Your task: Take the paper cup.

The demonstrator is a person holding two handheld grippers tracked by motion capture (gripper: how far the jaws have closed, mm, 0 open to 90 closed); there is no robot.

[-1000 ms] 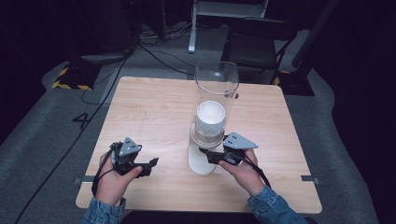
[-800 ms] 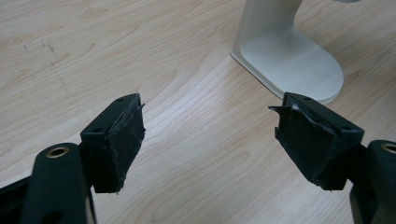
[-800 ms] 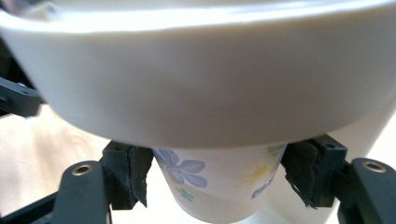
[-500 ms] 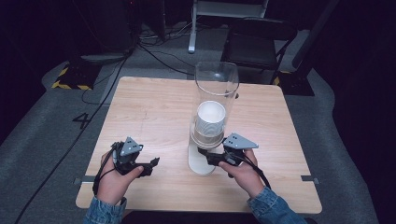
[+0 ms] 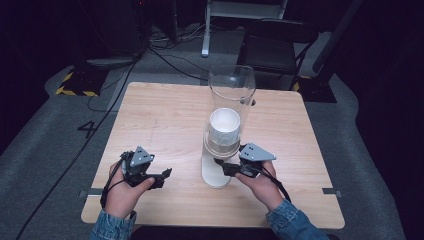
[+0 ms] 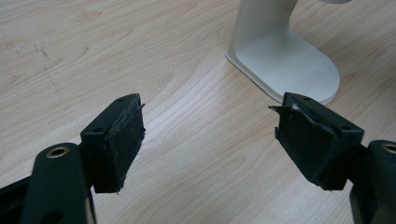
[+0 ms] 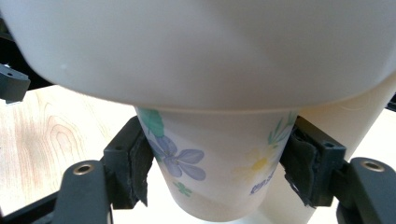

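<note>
A cup dispenser stands mid-table: a clear tube (image 5: 231,95) with a stack of white cups (image 5: 224,131) inside, on a white foot (image 5: 215,174). Below its white collar (image 7: 201,51) hangs a paper cup (image 7: 210,140) printed with flowers. My right gripper (image 7: 217,165) is shut on that cup, one pad (image 7: 140,168) pressed to each side. In the high view the right gripper (image 5: 221,165) reaches in from the right under the tube. My left gripper (image 5: 167,176) rests low over the table left of the foot. Its jaws stand open and empty (image 6: 208,135), pointing toward the foot (image 6: 285,60).
The wooden table (image 5: 165,115) is bare apart from the dispenser. A dark chair (image 5: 277,45) and cables lie on the grey floor beyond the far edge. The person's forearms in denim sleeves (image 5: 112,227) come in at the near edge.
</note>
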